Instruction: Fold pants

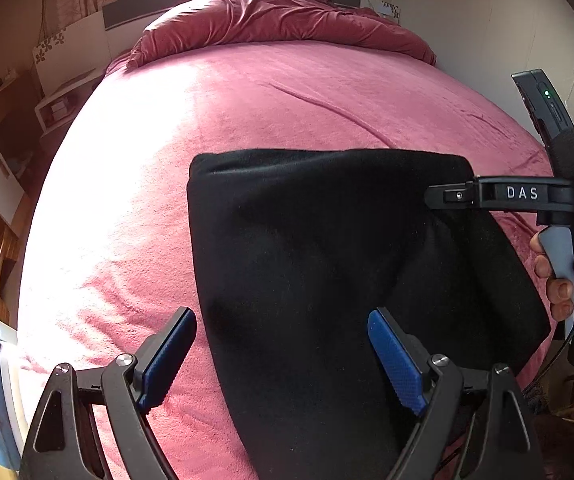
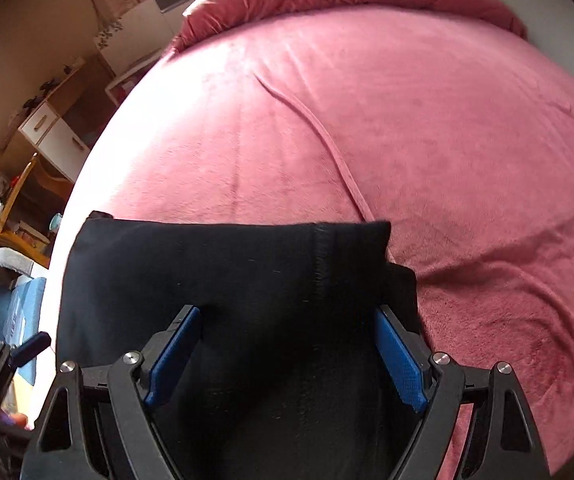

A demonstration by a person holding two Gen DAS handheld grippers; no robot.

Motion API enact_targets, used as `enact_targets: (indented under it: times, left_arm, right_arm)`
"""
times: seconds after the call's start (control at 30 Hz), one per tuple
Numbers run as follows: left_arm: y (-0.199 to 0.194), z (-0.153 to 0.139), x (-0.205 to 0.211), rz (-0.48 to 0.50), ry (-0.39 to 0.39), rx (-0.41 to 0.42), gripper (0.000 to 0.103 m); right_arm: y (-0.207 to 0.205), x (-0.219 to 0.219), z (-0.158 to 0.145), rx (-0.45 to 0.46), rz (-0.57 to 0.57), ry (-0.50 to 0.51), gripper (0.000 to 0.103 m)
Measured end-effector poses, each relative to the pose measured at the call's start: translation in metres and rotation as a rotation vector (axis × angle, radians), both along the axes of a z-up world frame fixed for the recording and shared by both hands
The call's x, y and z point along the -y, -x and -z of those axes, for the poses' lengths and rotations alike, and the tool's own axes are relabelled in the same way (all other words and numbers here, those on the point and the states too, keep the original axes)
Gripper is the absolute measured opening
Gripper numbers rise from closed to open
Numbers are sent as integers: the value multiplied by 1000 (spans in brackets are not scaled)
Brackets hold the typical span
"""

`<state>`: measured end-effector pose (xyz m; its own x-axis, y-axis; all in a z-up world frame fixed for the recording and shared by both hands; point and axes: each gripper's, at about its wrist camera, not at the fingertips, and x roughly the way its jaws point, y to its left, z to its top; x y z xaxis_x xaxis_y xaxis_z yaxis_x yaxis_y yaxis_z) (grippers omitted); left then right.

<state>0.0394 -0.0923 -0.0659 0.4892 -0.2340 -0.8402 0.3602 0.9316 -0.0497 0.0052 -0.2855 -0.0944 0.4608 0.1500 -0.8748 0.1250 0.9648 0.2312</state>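
Observation:
The black pants [image 1: 319,264] lie folded into a compact rectangle on the pink bed cover [image 1: 247,96]. My left gripper [image 1: 283,356] is open and empty above the pants' near left part. My right gripper [image 2: 287,354] is open over the near part of the pants [image 2: 247,272], holding nothing. In the left wrist view the right gripper [image 1: 447,196] reaches in from the right over the pants' far right corner, with the hand [image 1: 559,280] on its handle.
A bunched red duvet [image 1: 279,20] lies at the head of the bed. A raised crease [image 2: 327,144] runs across the cover beyond the pants. Cabinets and shelves [image 2: 51,132] stand off the bed's left side. A wall [image 1: 487,40] is at the right.

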Motion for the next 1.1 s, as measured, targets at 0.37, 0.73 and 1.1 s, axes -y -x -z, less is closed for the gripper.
enact_targets:
  times: [0.37,0.73,1.1]
  left_arm:
    - [-4,8,-15,-29,105,-20,92]
    - [-28,43,-48,-32,362,-226,90]
    - [-30,29,-36,22,473,-227,41]
  right_arm:
    - [15,9,-9,49,29,-23,93]
    - [73,51,29,-49,49,-259,93]
    - [83,47,12,7,-23,-323,46]
